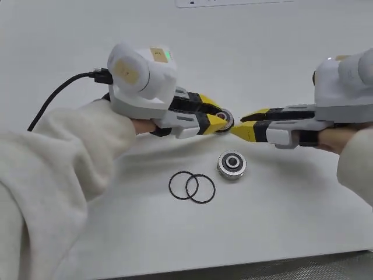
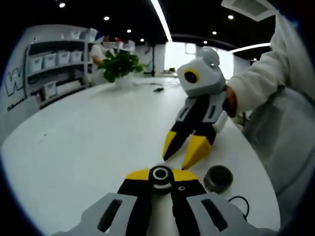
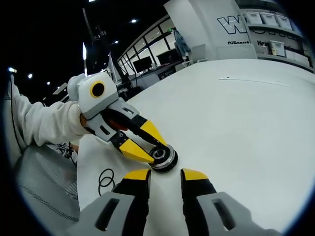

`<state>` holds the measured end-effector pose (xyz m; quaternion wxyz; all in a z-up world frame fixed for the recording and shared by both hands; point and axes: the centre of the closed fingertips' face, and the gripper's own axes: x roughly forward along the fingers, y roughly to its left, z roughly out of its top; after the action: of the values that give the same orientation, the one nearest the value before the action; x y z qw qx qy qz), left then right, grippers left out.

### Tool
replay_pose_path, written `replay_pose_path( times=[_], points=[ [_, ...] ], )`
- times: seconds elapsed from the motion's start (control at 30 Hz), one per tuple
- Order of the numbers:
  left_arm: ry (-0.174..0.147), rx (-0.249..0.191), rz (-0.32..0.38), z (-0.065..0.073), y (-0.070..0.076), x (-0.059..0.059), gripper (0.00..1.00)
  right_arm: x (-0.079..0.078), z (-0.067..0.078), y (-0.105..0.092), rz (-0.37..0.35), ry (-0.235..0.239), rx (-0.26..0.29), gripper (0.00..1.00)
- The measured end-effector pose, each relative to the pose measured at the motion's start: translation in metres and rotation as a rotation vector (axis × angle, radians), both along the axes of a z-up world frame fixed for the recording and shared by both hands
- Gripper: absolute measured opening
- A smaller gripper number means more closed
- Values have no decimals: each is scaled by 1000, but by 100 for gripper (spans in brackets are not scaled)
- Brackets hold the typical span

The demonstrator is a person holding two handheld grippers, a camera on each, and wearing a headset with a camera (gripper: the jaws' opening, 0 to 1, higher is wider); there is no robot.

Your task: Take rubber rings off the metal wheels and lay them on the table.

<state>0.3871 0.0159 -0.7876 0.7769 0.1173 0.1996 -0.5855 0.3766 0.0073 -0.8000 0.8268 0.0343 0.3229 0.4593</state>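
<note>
My left gripper (image 1: 223, 120) is shut on a metal wheel (image 1: 225, 119), held just above the white table; in the left gripper view the wheel (image 2: 161, 176) sits between the yellow tips. My right gripper (image 1: 242, 123) faces it from the right with its jaws open, tips close to the wheel but not touching it. From the right gripper view the held wheel (image 3: 164, 156) is straight ahead of my open right gripper (image 3: 166, 174). A second metal wheel (image 1: 232, 164) lies flat on the table below them. Two black rubber rings (image 1: 192, 186) lie overlapping to its left.
A black cable (image 1: 58, 96) runs from the left gripper across the table (image 1: 280, 221) to the left. The table's front edge (image 1: 245, 267) is near the bottom. A potted plant (image 2: 120, 66) and shelves stand far off.
</note>
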Motion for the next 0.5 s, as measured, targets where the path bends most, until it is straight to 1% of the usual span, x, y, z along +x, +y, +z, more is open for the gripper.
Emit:
replay_pose_path(
  times=[0.03, 0.17, 0.23, 0.3, 0.37, 0.47, 0.5],
  points=[
    [13, -2, 10, 0, 1, 0, 15, 0, 0, 0, 1, -4, -1, 23],
    [2, -1, 18, 1, 0, -3, 15, -1, 1, 1, 12, -15, -4, 22],
    [16, -10, 31, 2, 0, -4, 14, -1, 2, 0, 17, -21, -6, 21],
    [23, -11, 26, 2, -1, -7, 14, -1, 2, 0, 20, -19, -2, 21],
    [14, 2, -2, 2, -2, -15, 14, -6, 0, 3, 43, -15, -8, 20],
    [10, 14, -5, 2, -2, -18, 14, -11, -3, 5, 77, -25, -38, 21],
    [8, 17, -7, 2, -2, -19, 14, -12, -3, 7, 92, -31, -39, 21]
  ],
)
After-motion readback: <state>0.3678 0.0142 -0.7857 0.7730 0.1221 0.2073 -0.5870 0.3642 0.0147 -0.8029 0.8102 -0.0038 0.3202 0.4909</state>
